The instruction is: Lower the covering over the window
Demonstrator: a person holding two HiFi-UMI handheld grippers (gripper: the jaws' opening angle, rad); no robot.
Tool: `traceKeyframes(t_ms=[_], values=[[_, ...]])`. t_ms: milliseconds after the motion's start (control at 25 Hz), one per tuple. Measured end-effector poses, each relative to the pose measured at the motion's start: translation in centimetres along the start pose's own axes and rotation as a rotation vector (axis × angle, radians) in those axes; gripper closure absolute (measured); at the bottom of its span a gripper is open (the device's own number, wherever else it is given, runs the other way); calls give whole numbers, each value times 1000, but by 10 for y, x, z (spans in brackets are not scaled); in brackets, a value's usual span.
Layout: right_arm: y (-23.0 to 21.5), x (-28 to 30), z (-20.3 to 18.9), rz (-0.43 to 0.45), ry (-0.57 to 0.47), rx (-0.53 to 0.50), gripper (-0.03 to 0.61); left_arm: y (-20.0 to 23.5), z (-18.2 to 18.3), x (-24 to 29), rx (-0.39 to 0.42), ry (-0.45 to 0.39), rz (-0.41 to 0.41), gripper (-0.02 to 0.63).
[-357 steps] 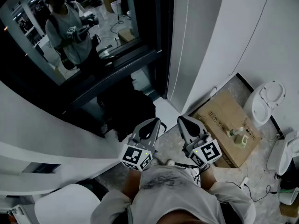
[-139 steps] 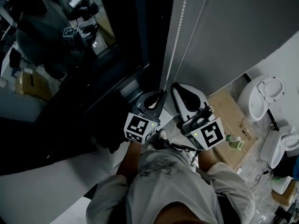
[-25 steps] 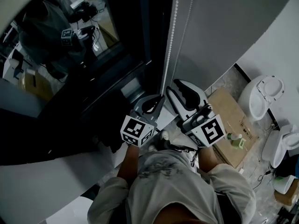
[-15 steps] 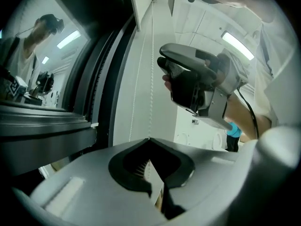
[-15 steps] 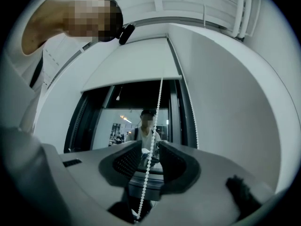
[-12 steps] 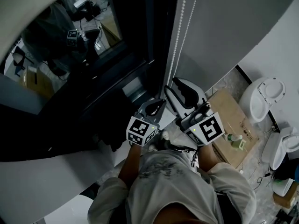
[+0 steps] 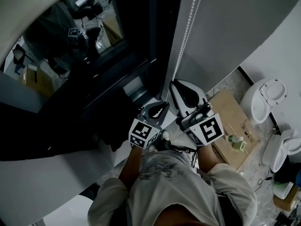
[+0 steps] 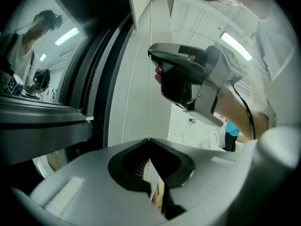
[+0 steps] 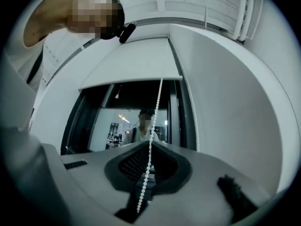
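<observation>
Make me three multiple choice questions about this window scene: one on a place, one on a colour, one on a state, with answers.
1. Where does the cardboard box lie? A on the window ledge; B on the floor; C on a chair.
2. What colour is the bead chain? A red; B black; C white.
3. What state is the right gripper in? A shut on the bead chain; B open, empty; C holding a bottle.
Answers: B, the head view shows it lying flat there; C, its beads show white; A, its jaws have just closed with the chain between them.
</observation>
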State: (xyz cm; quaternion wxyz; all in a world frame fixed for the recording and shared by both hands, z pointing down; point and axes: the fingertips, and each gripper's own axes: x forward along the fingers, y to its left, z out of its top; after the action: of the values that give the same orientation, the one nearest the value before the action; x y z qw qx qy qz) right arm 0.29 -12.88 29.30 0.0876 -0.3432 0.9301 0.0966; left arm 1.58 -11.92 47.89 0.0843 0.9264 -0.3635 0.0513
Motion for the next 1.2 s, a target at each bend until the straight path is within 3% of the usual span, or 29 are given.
traceKeyframes(t_ms=[200,360,760,1200], values=[[-2,0,0,-7,-6,-5,552,-2,16,-9,-25,-53,-3,566],[0,2,-20,-19,63,-1,557,-2,47,-23,-34,-137,-5,557],[10,-6,-45,-5,105,25,561,3,136,-49,44,-326,-2,558],[18,-5,-53,9,132,36,561,5,191,-44,149,-388,-5,565]])
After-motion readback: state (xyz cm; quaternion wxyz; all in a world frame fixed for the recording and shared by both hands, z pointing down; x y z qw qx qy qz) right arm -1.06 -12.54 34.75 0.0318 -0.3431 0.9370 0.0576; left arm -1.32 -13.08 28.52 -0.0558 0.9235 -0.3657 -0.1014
